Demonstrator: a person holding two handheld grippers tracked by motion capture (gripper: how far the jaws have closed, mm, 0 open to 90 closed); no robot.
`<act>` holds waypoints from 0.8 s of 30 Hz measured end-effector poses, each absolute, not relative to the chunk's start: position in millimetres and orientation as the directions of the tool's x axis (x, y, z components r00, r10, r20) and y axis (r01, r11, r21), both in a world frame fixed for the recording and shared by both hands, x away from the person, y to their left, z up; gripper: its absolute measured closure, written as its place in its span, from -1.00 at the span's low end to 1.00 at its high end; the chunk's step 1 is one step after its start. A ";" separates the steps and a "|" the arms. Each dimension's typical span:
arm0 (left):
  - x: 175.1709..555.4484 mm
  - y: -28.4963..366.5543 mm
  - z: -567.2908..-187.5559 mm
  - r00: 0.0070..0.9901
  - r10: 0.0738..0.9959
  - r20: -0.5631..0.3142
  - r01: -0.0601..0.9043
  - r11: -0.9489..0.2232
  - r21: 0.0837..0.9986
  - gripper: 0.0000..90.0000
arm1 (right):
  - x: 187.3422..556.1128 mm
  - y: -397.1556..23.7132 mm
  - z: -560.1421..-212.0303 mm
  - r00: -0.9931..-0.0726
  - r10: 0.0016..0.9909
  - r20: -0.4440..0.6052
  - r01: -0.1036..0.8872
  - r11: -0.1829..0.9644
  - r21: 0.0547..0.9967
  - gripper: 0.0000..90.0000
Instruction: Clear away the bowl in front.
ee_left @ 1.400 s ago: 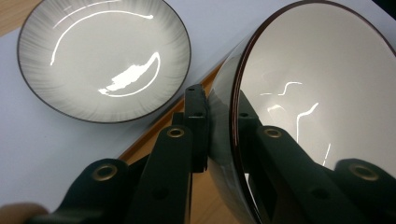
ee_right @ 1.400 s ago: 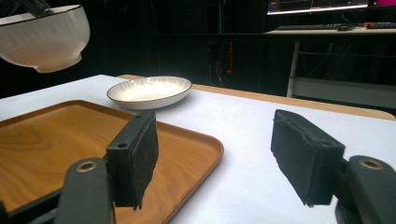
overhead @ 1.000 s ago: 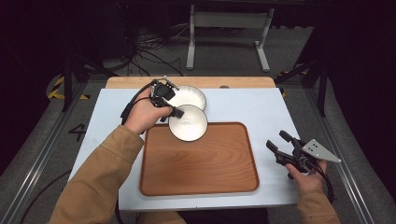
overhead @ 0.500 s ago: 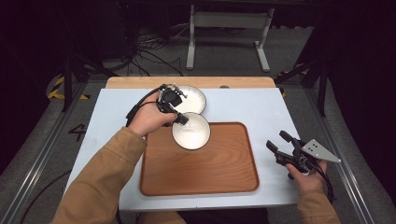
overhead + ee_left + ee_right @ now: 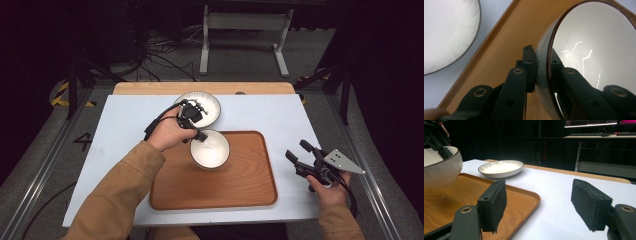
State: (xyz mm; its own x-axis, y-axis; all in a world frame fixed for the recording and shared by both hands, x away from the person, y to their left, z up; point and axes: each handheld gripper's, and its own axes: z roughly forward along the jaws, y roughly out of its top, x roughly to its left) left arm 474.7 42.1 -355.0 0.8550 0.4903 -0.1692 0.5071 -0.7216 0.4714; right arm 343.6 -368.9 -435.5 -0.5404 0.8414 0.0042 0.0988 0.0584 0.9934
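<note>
My left gripper (image 5: 199, 135) is shut on the rim of a white bowl (image 5: 210, 149), one jaw inside and one outside, holding it just above the far left part of the wooden tray (image 5: 250, 185). The left gripper view shows the bowl (image 5: 599, 50) tilted, with the tray (image 5: 506, 47) under it. A second white dish with a dark rim (image 5: 207, 104) rests on the table behind the tray. My right gripper (image 5: 299, 152) stands open to the right of the tray, nothing between its pads (image 5: 495, 205). From there the bowl (image 5: 441, 170) hangs over the tray (image 5: 519, 197).
The white table top (image 5: 270, 112) has bare room right of the tray and at the far left. A wooden strip (image 5: 150, 88) runs along the far edge. Beyond it are a metal stand (image 5: 245, 22) and cables on the floor.
My left gripper has carried the bowl to the right and toward me, down over the tray, away from the other dish. The right gripper has kept still.
</note>
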 end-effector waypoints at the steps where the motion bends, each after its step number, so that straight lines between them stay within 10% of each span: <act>1: 474.9 40.8 -356.9 0.858 0.484 -0.170 0.502 -0.725 0.471 0.82 | 343.6 -369.0 -435.6 -0.540 0.842 0.004 0.099 0.059 0.993 -0.34; 24: 474.8 24.1 -384.7 0.871 0.462 -0.167 0.487 -0.770 0.412 0.82 | 343.6 -368.9 -435.7 -0.538 0.843 0.007 0.101 0.055 0.993 -0.34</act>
State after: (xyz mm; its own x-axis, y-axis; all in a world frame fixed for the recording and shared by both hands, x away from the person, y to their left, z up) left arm 474.8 24.1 -384.7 0.8712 0.4618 -0.1665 0.4870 -0.7702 0.4118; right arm 343.6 -368.9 -435.7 -0.5376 0.8432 0.0074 0.1005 0.0554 0.9934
